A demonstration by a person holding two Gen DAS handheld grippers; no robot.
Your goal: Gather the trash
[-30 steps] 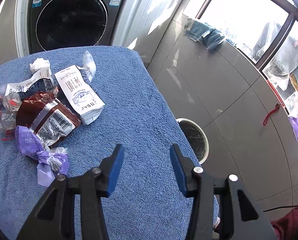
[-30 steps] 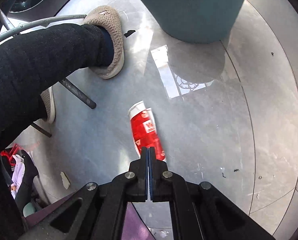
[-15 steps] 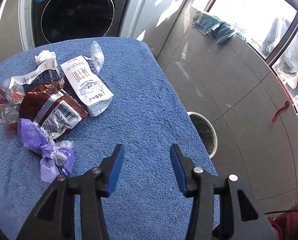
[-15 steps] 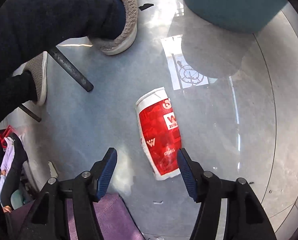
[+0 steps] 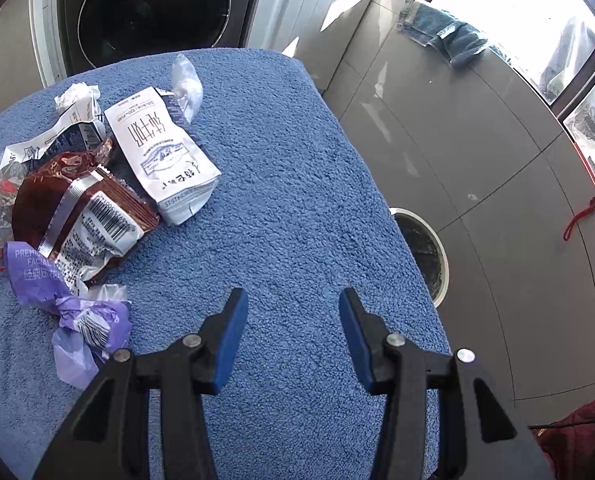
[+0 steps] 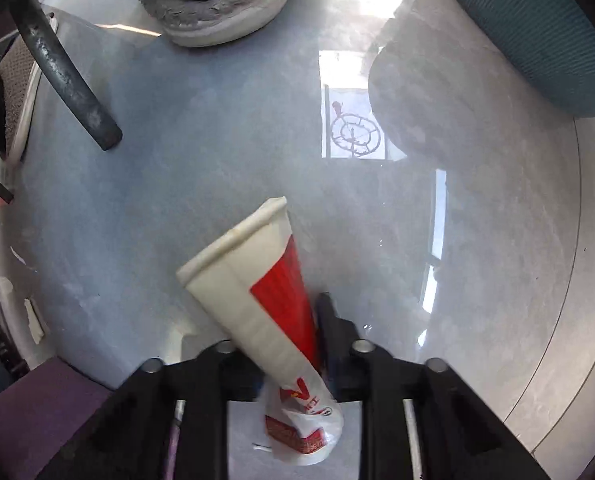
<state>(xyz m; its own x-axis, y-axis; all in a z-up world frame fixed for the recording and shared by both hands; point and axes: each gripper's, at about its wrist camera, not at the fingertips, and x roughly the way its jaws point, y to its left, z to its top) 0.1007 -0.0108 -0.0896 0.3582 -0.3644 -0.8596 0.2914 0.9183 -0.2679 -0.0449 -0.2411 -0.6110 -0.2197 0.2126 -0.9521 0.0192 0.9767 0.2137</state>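
Down at floor level, the right gripper (image 6: 281, 344) has its jaws clenched on a flattened red-and-white paper cup (image 6: 265, 304), which runs up between the fingers with its rolled rim pointing away over the glossy grey floor (image 6: 217, 184). The cup's crumpled base pokes out toward the camera behind the fingers. A grey slipper (image 6: 221, 12) sits at the top of the right wrist view, with a dark metal chair leg (image 6: 65, 76) to its left and a teal round object (image 6: 537, 36) at upper right. Up on the table, the left gripper (image 5: 293, 312) hangs with jaws spread wide and nothing between them, above the blue towel (image 5: 297, 200). To its left lies the trash pile: a white milk pouch (image 5: 165, 160), a brown foil wrapper (image 5: 77, 216) touching it, and a purple wrapper (image 5: 77, 312) nearest the gripper. Beyond the table edge, a round waste bin (image 5: 425, 252) stands on the floor, and a washing machine (image 5: 153, 12) is behind.
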